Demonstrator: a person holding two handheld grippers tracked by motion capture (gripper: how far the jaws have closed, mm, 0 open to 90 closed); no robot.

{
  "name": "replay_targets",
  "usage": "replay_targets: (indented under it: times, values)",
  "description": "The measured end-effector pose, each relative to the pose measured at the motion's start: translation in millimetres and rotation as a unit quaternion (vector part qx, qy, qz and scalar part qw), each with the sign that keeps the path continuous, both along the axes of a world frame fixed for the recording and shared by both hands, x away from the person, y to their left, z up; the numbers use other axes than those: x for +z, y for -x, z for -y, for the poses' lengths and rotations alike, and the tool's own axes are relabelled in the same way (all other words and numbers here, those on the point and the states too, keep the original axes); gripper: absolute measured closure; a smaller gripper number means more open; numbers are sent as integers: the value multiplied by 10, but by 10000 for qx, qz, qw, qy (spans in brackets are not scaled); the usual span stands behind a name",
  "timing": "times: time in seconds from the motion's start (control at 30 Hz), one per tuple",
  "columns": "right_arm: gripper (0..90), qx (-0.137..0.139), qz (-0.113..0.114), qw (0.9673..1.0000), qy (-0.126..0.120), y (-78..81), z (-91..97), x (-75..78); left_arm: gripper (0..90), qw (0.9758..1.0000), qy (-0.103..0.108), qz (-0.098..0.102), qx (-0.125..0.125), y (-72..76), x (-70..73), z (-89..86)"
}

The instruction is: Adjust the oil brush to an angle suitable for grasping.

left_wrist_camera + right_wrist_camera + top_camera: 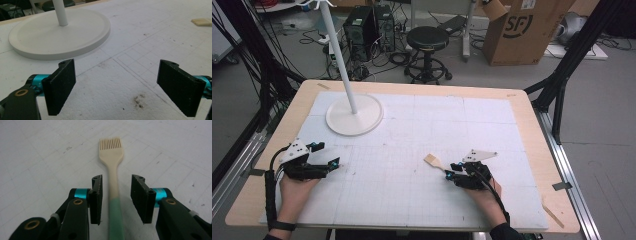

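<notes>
Centre the unclenched right claw (116,200) on the brush (113,182) handle, pads clear of it, and clamp squarely; left claw (117,85) rests released on the tabletop (412,130)

1. My right gripper (116,195) straddles the cream silicone pastry brush with green handle (113,170), which lies flat on the white gridded table mat (422,130).
2. The white round-based pole stand (354,116) sits far left, behind my left gripper (324,165).

Cream brush (111,155) w/ green handle, white gridded mat (45,152), black claw pads (96,195).
</notes>
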State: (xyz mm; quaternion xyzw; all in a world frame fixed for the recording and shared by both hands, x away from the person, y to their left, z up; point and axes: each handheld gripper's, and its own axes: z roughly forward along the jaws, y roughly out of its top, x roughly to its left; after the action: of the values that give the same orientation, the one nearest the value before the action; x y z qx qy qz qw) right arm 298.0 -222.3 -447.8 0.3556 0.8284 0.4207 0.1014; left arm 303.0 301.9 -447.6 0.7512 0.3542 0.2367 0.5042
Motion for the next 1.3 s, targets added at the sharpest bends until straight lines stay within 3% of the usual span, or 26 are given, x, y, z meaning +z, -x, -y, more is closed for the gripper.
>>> replay_targets:
  times: [0.13, 0.53, 0.67, 0.77, 1.1, 1.3]
  values:
    - [641, 63, -10, 9997, 253, -15, -40, 10, 161, 10000, -6, 3, 4, 1, 0, 2]
    - [688, 96, 178, 9974, 690, 12, -123, 43, 163, 10000, -29, 14, 14, 3, -1, 9]
    - [746, 149, 231, 9967, 761, 21, -138, 45, 163, 10000, -23, 14, 18, 5, -1, 12]
    - [805, 246, 226, 9968, 731, 23, -146, 42, 163, 10000, -26, 14, 20, 5, -1, 12]
    - [821, 358, 51, 9984, 435, -42, -125, 58, 164, 10000, -33, 26, -2, 7, 0, 11]
    - [822, 691, 175, 9973, 199, -184, -278, 159, 164, 9999, 5, 121, -40, 26, 3, 3]
